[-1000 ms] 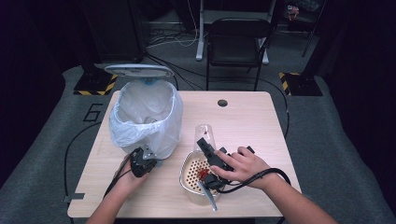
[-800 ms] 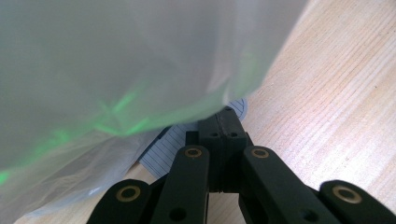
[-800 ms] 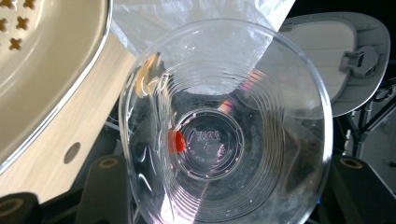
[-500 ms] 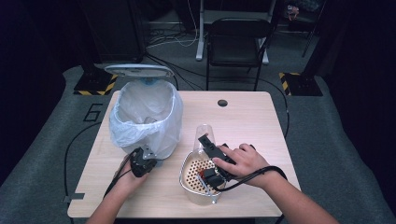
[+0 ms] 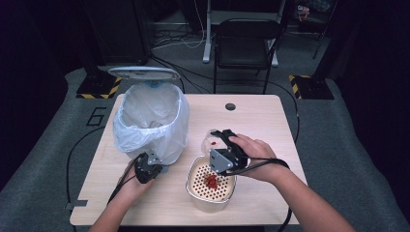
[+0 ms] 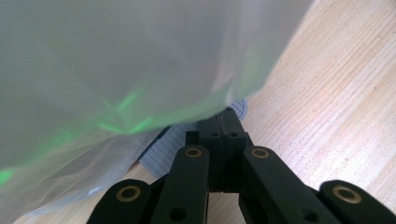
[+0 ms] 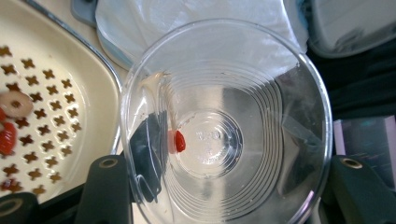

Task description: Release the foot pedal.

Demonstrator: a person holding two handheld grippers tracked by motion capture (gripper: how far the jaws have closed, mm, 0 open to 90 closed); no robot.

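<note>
Cup [image 7: 224,126], clear plastic and ribbed, sits clamped between the jaws of my right gripper [image 5: 223,145]; in the right gripper view I look straight into its mouth, with one jaw dark behind the left wall and the other at the right rim. One small red piece [image 7: 179,141] clings inside it near the bottom. From above, I see the cup lying on its side in the grip, its mouth turned toward me, just over the far rim of the cream strainer [image 5: 193,186]. That strainer stands near the front edge of the table [image 5: 270,121], right of the middle, and a little heap of red pieces [image 5: 211,181] lies on its perforated floor. My right hand [image 5: 254,152] wraps the gripper body, its cable running back along the forearm.

My left gripper [image 5: 151,164] has its jaws pressed together with nothing between them. Its tips rest low at the foot of the bin [image 5: 150,118], on a lined blue-white edge at the base, under the overhanging bag [image 6: 116,70]. The white-bagged bin stands toward the table's far left corner, lid [image 5: 144,72] raised behind it. A dark round hole [image 5: 230,106] marks the table near its far edge.
</note>
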